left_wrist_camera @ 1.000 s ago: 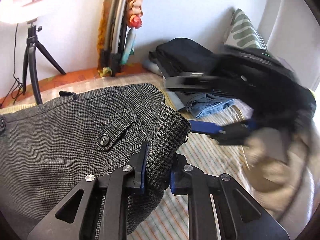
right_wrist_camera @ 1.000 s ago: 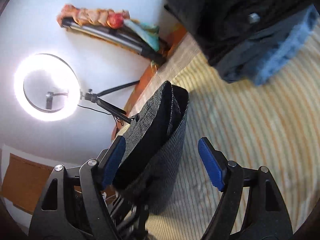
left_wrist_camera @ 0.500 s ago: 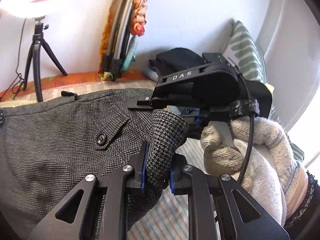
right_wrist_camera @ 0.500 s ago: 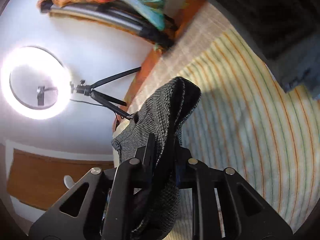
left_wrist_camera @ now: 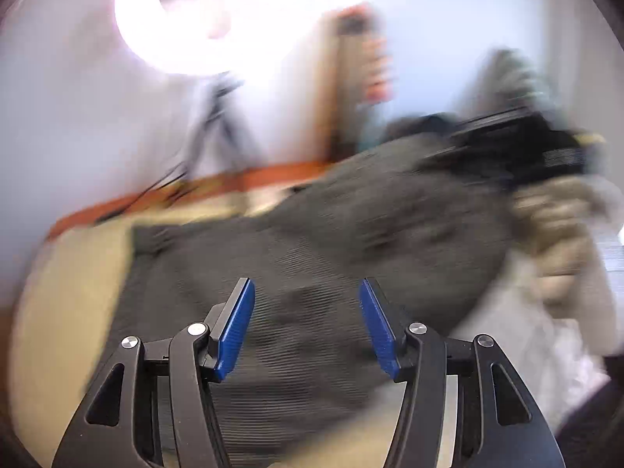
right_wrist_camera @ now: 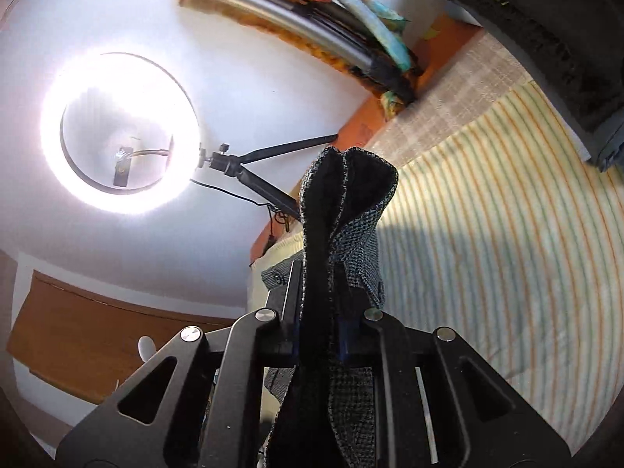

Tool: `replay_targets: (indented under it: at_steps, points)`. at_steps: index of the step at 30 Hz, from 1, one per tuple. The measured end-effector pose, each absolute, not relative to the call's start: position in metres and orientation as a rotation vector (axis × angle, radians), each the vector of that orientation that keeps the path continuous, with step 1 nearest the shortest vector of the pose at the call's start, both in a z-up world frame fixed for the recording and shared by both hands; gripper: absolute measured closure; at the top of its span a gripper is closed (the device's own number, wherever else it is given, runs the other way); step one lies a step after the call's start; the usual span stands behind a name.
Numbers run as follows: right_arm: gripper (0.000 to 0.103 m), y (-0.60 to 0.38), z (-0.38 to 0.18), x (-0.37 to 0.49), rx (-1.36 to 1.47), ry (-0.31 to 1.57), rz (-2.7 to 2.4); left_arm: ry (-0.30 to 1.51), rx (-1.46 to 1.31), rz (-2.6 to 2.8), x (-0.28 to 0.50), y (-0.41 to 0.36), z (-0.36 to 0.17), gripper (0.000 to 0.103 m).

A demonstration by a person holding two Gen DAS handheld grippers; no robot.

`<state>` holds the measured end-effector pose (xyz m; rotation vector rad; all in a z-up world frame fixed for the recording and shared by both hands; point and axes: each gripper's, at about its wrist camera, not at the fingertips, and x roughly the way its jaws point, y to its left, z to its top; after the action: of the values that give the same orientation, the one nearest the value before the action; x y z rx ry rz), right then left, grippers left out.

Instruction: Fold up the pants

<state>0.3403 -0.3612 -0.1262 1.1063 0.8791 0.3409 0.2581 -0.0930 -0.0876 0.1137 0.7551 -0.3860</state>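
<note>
The left gripper (left_wrist_camera: 306, 325), black-armed with blue pads, has its jaws spread wide with nothing between them; the grey houndstooth woven pants (left_wrist_camera: 312, 249) lie just beyond and beneath the fingertips. This view is heavily motion-blurred, so only the left camera shows the broad spread of the cloth running toward the right gripper (left_wrist_camera: 518, 144) and the light-gloved hand (left_wrist_camera: 561, 241) holding it, both smeared.

The right wrist view is sharp. There the right gripper (right_wrist_camera: 318, 335) is clamped on a bunched fold of the pants (right_wrist_camera: 343, 218), which stands up between the fingers. Beyond lie the striped cream bedsheet (right_wrist_camera: 507, 234), a glowing ring light (right_wrist_camera: 117, 132) on a black tripod, and dark folded clothes (right_wrist_camera: 546, 19) at top right.
</note>
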Motion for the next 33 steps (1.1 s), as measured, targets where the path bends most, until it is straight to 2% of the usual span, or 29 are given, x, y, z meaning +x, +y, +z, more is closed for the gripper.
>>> replay_targets:
  at_steps: [4,11,16,24,33]
  points:
    - [0.089,-0.344,-0.112,0.342,1.075,0.865,0.325,0.799,0.123,-0.280,0.288,-0.085,-0.119,0.050]
    - [0.089,-0.318,-0.091,0.356,1.059,0.846,0.308,0.898,0.234,-0.300,0.300,-0.114,-0.169,0.049]
    - [0.089,-0.287,-0.077,0.365,0.999,0.856,0.312,0.880,0.158,-0.310,0.288,-0.085,-0.145,0.049]
    - [0.089,-0.220,-0.070,0.384,0.886,0.905,0.335,0.771,-0.012,-0.177,0.250,0.032,-0.066,0.049]
    - [0.089,-0.135,-0.085,0.407,0.708,0.995,0.307,0.735,-0.192,-0.049,0.259,0.115,-0.054,0.049]
